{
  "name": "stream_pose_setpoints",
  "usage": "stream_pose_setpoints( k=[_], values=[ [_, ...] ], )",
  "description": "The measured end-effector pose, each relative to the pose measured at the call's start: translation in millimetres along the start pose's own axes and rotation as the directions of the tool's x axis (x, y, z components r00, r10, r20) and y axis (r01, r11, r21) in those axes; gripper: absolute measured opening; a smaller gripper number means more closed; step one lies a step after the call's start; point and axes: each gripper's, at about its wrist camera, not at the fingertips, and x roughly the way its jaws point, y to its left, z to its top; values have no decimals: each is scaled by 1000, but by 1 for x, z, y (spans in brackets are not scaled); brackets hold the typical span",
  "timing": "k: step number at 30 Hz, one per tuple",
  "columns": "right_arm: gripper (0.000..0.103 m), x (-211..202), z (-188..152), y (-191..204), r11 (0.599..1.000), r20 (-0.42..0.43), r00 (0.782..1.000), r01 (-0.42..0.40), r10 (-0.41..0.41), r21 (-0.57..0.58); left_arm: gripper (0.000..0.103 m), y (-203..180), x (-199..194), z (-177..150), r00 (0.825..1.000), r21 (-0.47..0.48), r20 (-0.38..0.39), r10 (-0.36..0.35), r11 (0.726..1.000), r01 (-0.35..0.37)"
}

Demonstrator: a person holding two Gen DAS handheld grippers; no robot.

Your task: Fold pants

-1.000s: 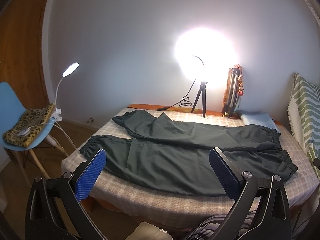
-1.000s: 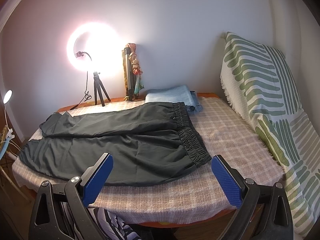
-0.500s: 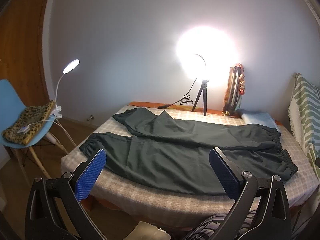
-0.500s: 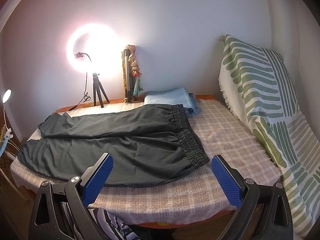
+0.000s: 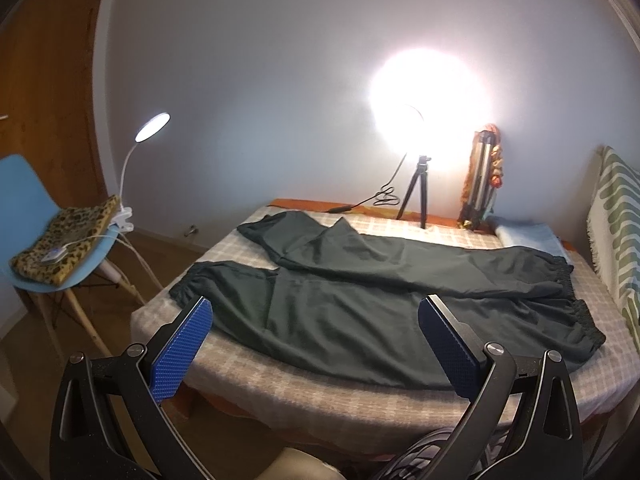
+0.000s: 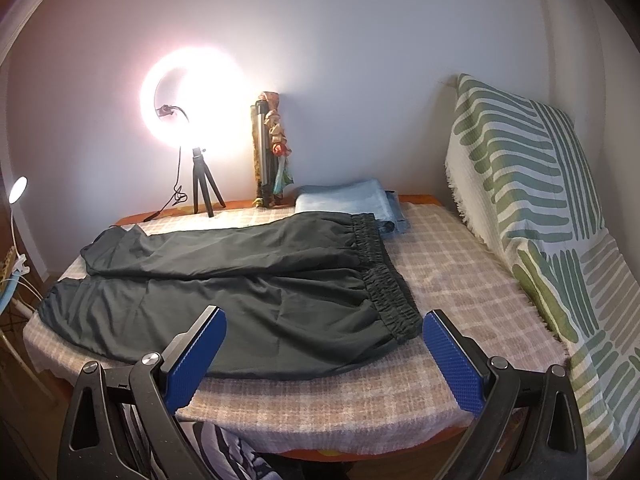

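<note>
Dim room; ring light (image 5: pixel 430 94) glares, desk lamp (image 5: pixel 152 126) glows, edges warp.

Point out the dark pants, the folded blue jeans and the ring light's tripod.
dark pants (image 6: pixel 256 300): right wrist view, on the near leg.
folded blue jeans (image 6: pixel 348 200): right wrist view, on the top fold.
tripod (image 5: pixel 421 192): left wrist view, on its legs.
</note>
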Motion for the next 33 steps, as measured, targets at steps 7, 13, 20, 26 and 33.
stream_pose_setpoints(
  k=[7, 13, 20, 26, 33],
  values=[
    [100, 4, 16, 11, 995, 55, 995, -75, 79, -70, 102, 25, 16, 2, 999, 11, -47, 10, 1000, -9],
    [100, 14, 45, 23, 972, 64, 978, -188, 198, -145, 102, 51, 39, 10, 996, 8, -84, 15, 1000, -14],
    [98, 56, 92, 63, 941, 7, 967, -245, 253, -234, 91, 91, 94, 33, 986, -81, -155, -53, 996, 41],
    [95, 100, 129, 96, 905, -65, 941, -336, 331, -260, 83, 112, 162, 69, 980, -102, -187, -61, 994, 43],
    [88, 176, 160, 147, 877, -136, 924, -383, 359, -290, 71, 128, 268, 112, 965, -106, -249, -76, 993, 51]
  ],
)
